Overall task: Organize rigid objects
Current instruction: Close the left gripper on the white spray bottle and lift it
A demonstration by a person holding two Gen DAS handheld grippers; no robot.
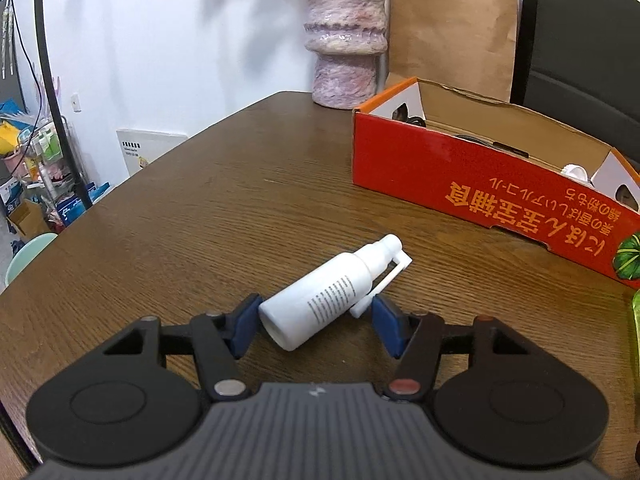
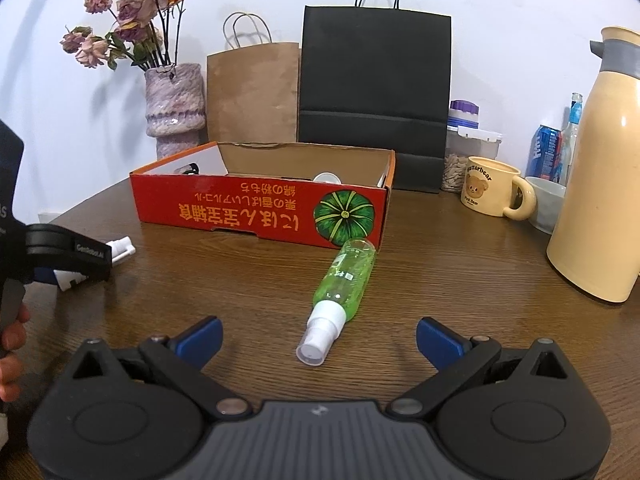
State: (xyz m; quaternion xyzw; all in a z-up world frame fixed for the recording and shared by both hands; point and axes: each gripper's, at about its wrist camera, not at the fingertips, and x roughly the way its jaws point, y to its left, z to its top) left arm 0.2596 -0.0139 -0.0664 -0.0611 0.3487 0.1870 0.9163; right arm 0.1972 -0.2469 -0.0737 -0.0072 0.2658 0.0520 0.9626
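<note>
**A:** What do I have on the left wrist camera?

**B:** I see my left gripper [image 1: 316,322] low over the brown table [image 1: 200,208], with the white spray bottle [image 1: 324,296] lying on its side between the blue pads [image 1: 244,326]. The left pad sits against the bottle's base end; the right pad is by the folded nozzle arm. I cannot tell whether both pads actually press on it. The bottle's cap points away, toward the red cardboard box [image 1: 460,176], which stands open on the table farther back and to the right. A mottled pink vase [image 1: 344,36] stands behind the box near the wall, with a brown paper bag [image 1: 452,28] beside it.

**A:** And the right wrist view?

**B:** My right gripper [image 2: 318,338] is wide open and holds nothing. The green spray bottle [image 2: 346,276] lies on the table just ahead of it, white cap toward me, its far end close to the front wall of the red box [image 2: 240,208]; the cap reaches about level with the tips but touches neither pad. At the left edge I see the other gripper [image 2: 68,256] with the white bottle [image 2: 120,250] poking out of it, and a hand [image 2: 12,344] below. Behind the box stand the vase [image 2: 174,108] with dried roses, the brown bag [image 2: 252,92] and a black bag [image 2: 374,96]. To the right are a bear mug [image 2: 490,190] and a cream jug [image 2: 596,168].
</note>
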